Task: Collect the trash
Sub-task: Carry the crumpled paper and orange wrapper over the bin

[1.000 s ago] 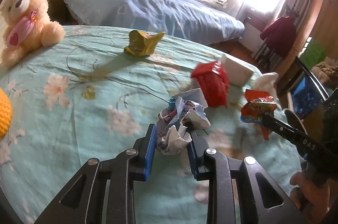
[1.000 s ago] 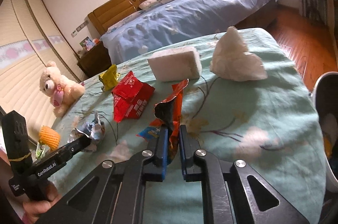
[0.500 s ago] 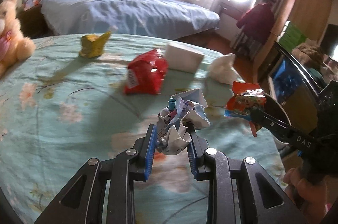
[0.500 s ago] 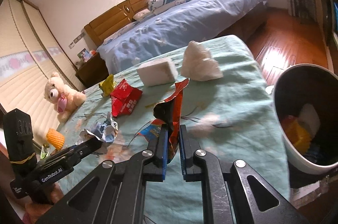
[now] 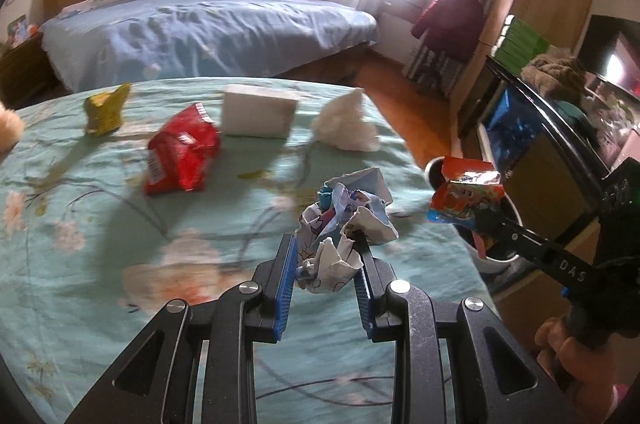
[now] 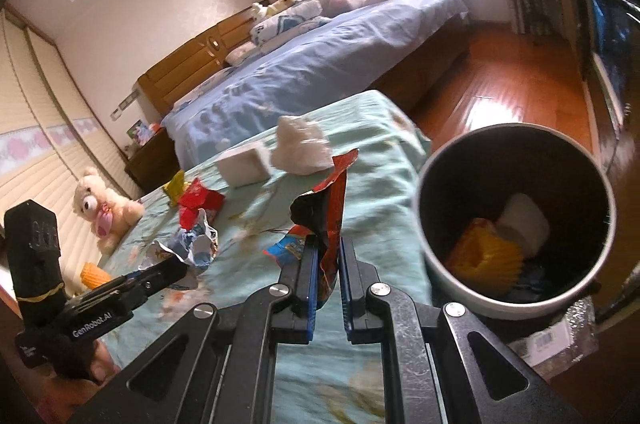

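Observation:
My left gripper (image 5: 325, 256) is shut on a crumpled white and blue paper ball (image 5: 346, 224) and holds it above the teal floral bed cover (image 5: 100, 224). It also shows in the right wrist view (image 6: 188, 244). My right gripper (image 6: 328, 256) is shut on a torn red and orange snack wrapper (image 6: 328, 208), also seen in the left wrist view (image 5: 466, 198). It is held beside a round bin (image 6: 516, 224) with yellow and white trash inside, just off the cover's right edge.
On the cover lie a red packet (image 5: 180, 154), a yellow wrapper (image 5: 104, 108), a white block (image 5: 258, 116) and a white crumpled tissue (image 5: 348, 128). A teddy bear (image 6: 104, 208) sits at the left. A blue bed (image 5: 200, 28) stands behind.
Both grippers have swung to the right with their trash. The bin has come fully into the right wrist view and now sits close to the right gripper.

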`<state>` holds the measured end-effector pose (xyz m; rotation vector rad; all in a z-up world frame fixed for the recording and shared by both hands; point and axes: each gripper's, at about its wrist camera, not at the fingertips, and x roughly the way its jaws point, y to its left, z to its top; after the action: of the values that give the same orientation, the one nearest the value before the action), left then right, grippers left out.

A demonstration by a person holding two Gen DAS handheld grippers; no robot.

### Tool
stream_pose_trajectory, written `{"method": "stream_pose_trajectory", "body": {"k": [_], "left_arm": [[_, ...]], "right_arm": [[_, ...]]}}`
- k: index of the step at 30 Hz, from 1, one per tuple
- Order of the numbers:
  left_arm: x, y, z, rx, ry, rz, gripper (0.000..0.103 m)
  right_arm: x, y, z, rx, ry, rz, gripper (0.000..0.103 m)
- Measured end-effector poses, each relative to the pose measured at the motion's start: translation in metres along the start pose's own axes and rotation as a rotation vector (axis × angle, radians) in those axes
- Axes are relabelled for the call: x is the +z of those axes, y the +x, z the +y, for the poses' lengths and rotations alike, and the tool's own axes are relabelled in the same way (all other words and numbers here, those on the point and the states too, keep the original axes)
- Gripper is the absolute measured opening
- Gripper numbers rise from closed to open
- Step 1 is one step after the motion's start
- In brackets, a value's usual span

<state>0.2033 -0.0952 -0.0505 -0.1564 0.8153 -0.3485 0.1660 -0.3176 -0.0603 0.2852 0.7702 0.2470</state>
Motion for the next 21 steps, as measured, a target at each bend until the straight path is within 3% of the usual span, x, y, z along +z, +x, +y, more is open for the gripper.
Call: {"method": "stream_pose_trajectory", "body": {"k": [21], "left_arm": [[0.016,0.048,-0.075,-0.075,0.116,0.042,0.026]], "right_arm": [[0.004,-0.04,-0.076,-0.111,0.078,-0.056,0.009]]}}
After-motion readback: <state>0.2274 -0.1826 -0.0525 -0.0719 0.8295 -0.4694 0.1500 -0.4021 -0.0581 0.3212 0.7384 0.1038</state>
